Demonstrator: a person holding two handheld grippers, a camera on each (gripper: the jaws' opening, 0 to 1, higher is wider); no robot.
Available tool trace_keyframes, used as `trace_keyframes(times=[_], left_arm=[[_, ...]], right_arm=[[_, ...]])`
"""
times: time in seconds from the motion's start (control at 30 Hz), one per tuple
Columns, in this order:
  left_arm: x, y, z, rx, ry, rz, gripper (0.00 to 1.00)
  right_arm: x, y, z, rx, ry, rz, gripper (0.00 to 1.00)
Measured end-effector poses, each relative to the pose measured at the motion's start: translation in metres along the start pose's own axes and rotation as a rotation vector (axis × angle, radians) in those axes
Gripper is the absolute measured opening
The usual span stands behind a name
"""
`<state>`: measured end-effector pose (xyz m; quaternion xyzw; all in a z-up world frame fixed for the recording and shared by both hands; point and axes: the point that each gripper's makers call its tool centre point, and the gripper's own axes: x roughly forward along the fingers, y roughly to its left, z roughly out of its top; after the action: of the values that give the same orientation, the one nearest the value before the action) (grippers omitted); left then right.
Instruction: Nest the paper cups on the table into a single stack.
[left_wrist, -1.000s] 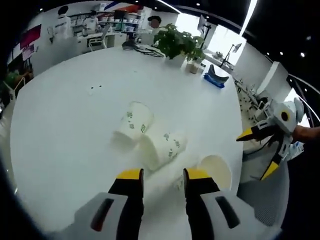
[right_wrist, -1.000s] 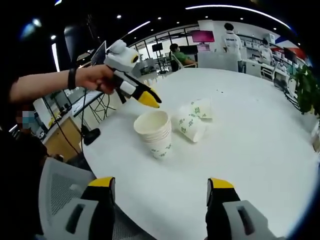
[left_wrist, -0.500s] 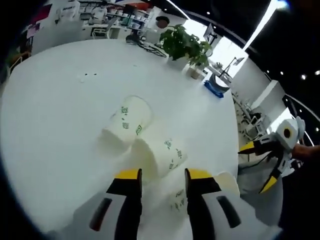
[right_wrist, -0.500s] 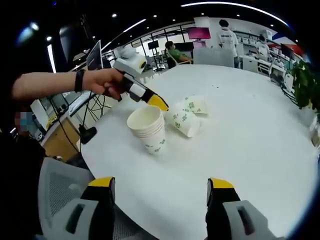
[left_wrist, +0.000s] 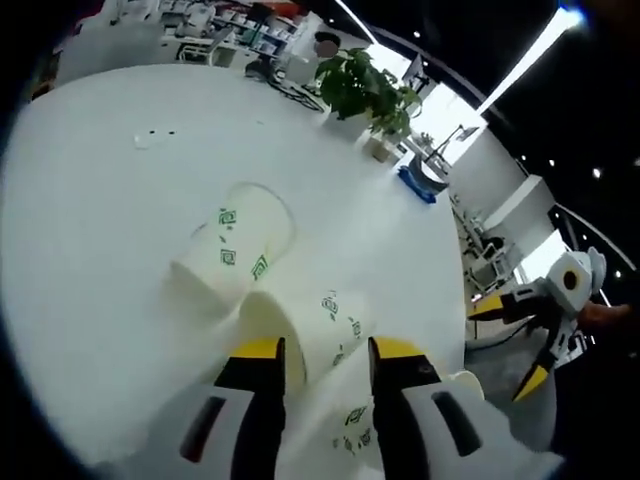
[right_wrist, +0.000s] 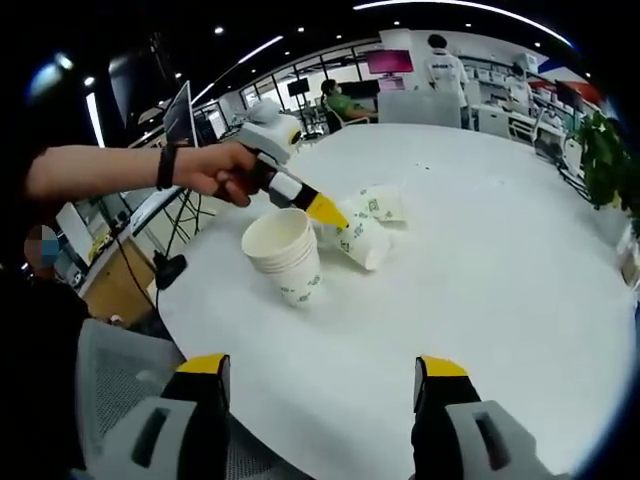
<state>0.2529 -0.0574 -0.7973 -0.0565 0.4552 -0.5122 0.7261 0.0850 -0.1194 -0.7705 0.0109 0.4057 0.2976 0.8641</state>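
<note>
Left tongs (left_wrist: 320, 350) narrow, straddling a lying paper cup (left_wrist: 318, 325) on the tabletop (left_wrist: 100, 200); right tongs (right_wrist: 320, 370) wide, empty; upright stack (right_wrist: 283, 250) nearby.

The left gripper (right_wrist: 330, 211) has been moved past the upright stack (right_wrist: 284, 254) and down to the nearer lying cup (left_wrist: 322, 325); that cup is now framed between its tips; the right gripper (left_wrist: 505, 340) has been drawn back a little.
</note>
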Motion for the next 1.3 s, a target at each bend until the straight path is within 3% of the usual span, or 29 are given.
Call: trace_keyframes(times=[0.47,0.6,0.7,0.73,1.07,1.3], left_arm=[[0.022,-0.009,-0.005,-0.052,-0.008,-0.091,0.29],[0.025,-0.018,-0.005,-0.053,-0.013,-0.102,0.16],[0.026,-0.019,-0.003,-0.050,-0.020,-0.100,0.01],[0.026,-0.019,0.000,-0.056,-0.036,-0.098,0.00],[0.008,-0.027,0.002,-0.053,-0.041,-0.097,0.00],[-0.009,-0.018,0.003,-0.054,-0.060,-0.070,0.00]], right_arm=[[0.002,-0.006,-0.002,0.015,0.003,0.000,0.75],[-0.002,-0.005,-0.002,0.018,0.005,-0.003,0.75],[-0.003,-0.005,-0.004,0.021,0.006,-0.007,0.75],[-0.002,-0.007,-0.006,0.022,0.008,-0.007,0.75],[-0.001,-0.005,-0.005,0.016,0.006,-0.002,0.75],[0.000,0.001,-0.001,-0.003,0.007,0.011,0.75]])
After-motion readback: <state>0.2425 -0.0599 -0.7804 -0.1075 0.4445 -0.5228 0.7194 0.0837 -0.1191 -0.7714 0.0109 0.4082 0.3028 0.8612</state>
